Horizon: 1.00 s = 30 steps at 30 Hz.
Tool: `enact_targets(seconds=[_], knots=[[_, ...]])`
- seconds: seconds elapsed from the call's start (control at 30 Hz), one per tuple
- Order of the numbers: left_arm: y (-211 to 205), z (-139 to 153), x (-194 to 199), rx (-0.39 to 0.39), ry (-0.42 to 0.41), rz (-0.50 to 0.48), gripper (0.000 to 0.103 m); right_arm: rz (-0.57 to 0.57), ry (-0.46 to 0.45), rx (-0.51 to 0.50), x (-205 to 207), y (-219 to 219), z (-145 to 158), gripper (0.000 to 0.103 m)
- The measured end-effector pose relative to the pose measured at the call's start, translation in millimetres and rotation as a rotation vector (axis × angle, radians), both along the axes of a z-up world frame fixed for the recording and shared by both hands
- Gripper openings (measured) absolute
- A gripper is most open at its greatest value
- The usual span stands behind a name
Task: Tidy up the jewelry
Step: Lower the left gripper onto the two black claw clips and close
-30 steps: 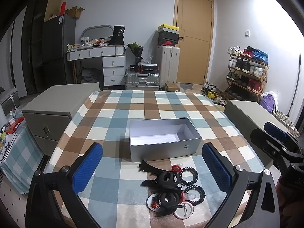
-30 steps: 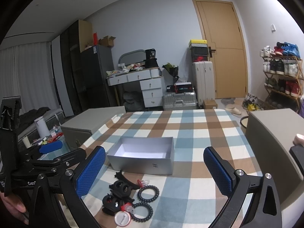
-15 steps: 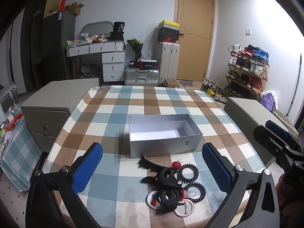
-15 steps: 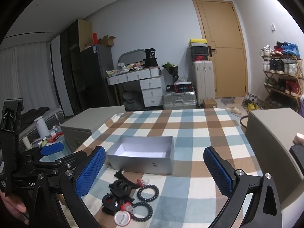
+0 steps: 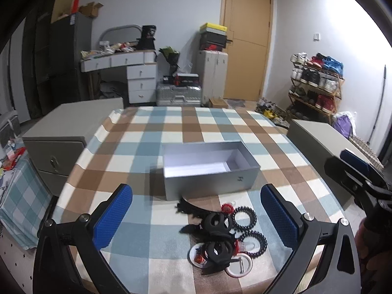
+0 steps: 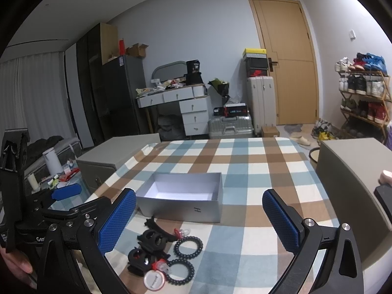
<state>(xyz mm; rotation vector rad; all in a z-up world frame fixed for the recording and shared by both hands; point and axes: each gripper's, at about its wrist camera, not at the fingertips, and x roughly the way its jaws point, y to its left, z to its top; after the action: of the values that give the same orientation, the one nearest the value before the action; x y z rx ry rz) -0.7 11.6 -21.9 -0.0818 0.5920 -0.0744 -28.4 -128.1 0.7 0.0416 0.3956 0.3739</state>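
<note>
Hovering above the near edge of the table [image 5: 171, 122], the left tool [image 5: 196, 218] has its blue-padded fingers [image 5: 112, 216] spread wide apart with nothing between them; the right tool [image 6: 199, 220] likewise hangs with its blue pads far apart and empty. In the left wrist view the right tool's black frame shows at about 3 o'clock, and in the right wrist view the left tool's frame shows at about 9 o'clock, gripped by a hand [image 6: 14, 264] at the lower edge. Just ahead of both tools lies the pile of hair accessories [image 5: 220, 235] on the checked blue, brown and cream tablecloth [image 5: 137, 232]: two black plastic claw clips [image 5: 216, 221] stacked one nearer than the other, two black coiled hair ties [image 5: 243, 216] at the clips' 3 o'clock, a curved black toothed comb piece [image 5: 188, 207] at their 11 o'clock, a small red ornament [image 5: 225, 207], and a round white badge-like disc [image 6: 154, 279] at the pile's near end. Beyond the pile, at 12 o'clock and near it, sits an open rectangular silver-grey cardboard box [image 5: 210, 183] with a white interior, holding nothing visible. Grey cabinets [image 5: 61, 132] flank the table at 9 and 3 o'clock.
</note>
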Motion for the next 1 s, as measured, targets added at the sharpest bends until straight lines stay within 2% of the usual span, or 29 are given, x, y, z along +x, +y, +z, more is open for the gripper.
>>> enact_targets(seconds=[0.13, 0.43, 0.6, 0.8, 0.87, 0.93, 1.0], knots=[[1.1, -10.5, 0.6, -0.013, 0.025, -0.034, 0.102, -0.007, 0.017, 0.003, 4.6, -1.7, -7.4, 0.103], [1.5, -45.3, 0.7, -0.050, 0.136, -0.149, 0.102, -0.010, 0.076, 0.014, 18.9, -6.0, -28.6, 0.103], [1.7, -53.6, 5.7, -0.076, 0.174, -0.176, 0.101, -0.008, 0.114, 0.026, 27.2, -7.4, -39.6, 0.103], [-4.6, -62.8, 6.3, -0.080, 0.215, -0.240, 0.088, -0.003, 0.136, 0.022, 30.2, -6.6, -47.4, 0.103], [-7.6, -67.0, 6.4, -0.092, 0.245, -0.276, 0.075, -0.003, 0.141, 0.026, 32.0, -7.2, -49.6, 0.103], [-9.1, -71.5, 7.0, -0.090, 0.271, -0.283, 0.071, -0.003, 0.150, 0.034, 32.8, -8.6, -51.8, 0.103], [-8.9, -74.6, 7.4, -0.094, 0.288, -0.284, 0.063, -0.003, 0.153, 0.039, 33.1, -10.0, -53.4, 0.103]])
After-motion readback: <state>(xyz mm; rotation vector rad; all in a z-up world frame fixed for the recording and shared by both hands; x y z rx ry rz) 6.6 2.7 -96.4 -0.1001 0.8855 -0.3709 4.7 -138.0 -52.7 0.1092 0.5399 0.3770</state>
